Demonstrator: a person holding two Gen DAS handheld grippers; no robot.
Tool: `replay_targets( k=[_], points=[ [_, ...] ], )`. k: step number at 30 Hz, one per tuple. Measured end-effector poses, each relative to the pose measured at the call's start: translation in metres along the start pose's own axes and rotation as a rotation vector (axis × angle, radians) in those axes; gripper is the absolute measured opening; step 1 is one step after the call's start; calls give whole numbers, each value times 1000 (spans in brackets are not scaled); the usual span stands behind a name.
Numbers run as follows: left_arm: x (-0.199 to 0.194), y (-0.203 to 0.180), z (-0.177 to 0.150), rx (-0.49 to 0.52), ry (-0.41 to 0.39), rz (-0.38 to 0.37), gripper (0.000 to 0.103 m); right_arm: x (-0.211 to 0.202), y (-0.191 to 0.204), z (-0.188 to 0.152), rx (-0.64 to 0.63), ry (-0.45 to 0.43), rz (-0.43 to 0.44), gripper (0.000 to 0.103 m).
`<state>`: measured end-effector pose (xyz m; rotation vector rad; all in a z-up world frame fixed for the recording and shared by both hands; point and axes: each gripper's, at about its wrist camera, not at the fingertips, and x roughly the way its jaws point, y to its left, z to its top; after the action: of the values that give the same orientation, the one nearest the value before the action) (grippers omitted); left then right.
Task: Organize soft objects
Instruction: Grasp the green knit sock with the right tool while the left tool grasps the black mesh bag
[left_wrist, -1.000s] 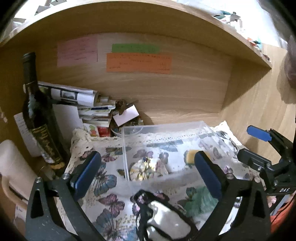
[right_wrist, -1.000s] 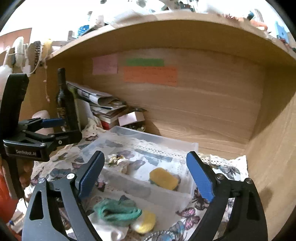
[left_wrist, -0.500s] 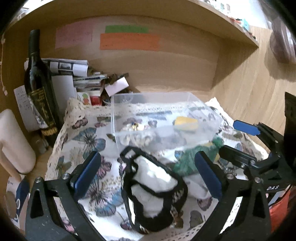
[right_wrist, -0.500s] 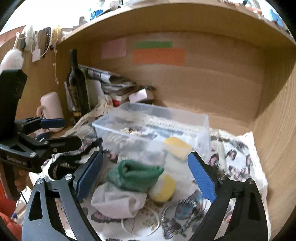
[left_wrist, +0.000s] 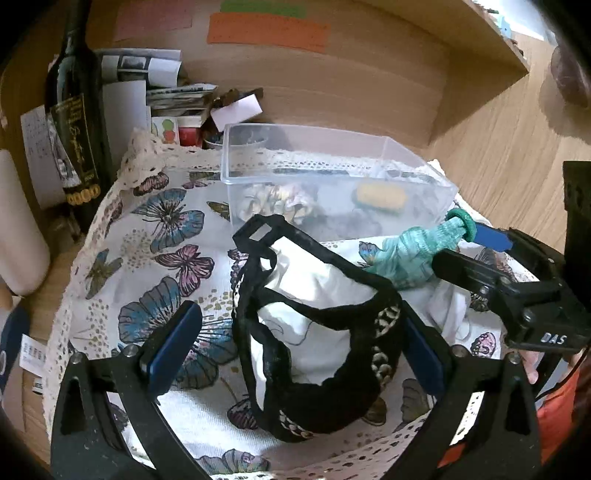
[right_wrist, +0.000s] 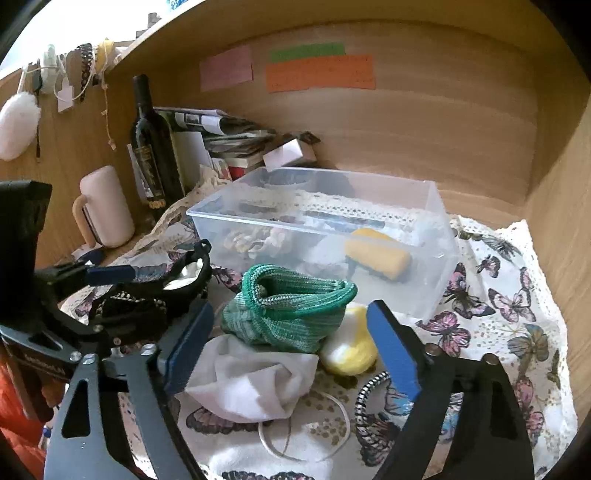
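Item: green knitted sock, just before clear bin, between wide-open, empty right gripper. Left gripper, likewise agape, straddles black-trimmed garment. Advice: close low, mid-bundle; avoid white cloth beneath.

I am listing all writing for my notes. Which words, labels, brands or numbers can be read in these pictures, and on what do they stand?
"DAS": on the black body of the right gripper, seen from the left wrist view.
Wine bottle label: gold script, too blurred to read.
Orange paper strip: writing too faint to read.
Left gripper body: white lettering, too blurred to read.
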<state>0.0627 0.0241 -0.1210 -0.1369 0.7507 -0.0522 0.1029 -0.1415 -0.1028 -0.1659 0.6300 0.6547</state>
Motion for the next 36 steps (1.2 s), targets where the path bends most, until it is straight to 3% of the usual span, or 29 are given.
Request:
replay_targets(
  k=[4, 9, 12, 21, 26, 36],
  points=[
    [0, -1, 1, 15, -24, 3, 101, 9, 1, 1, 1, 17, 9, 57],
    [3, -9, 1, 62, -7, -28, 67, 9, 1, 2, -1, 8, 17, 38],
    [5, -13, 2, 80, 0, -26, 47, 5, 2, 5, -3, -11, 13, 34],
    [-9, -8, 12, 68, -47, -39, 22, -14, 2, 18, -7, -86, 9, 29],
    [-24, -11, 21, 90, -96, -21, 14, -22, -2, 28, 2, -127, 8, 29],
    [-44, -8, 51, 73, -179, -3, 13, -44, -8, 47, 11, -215, -11, 29]
  ],
)
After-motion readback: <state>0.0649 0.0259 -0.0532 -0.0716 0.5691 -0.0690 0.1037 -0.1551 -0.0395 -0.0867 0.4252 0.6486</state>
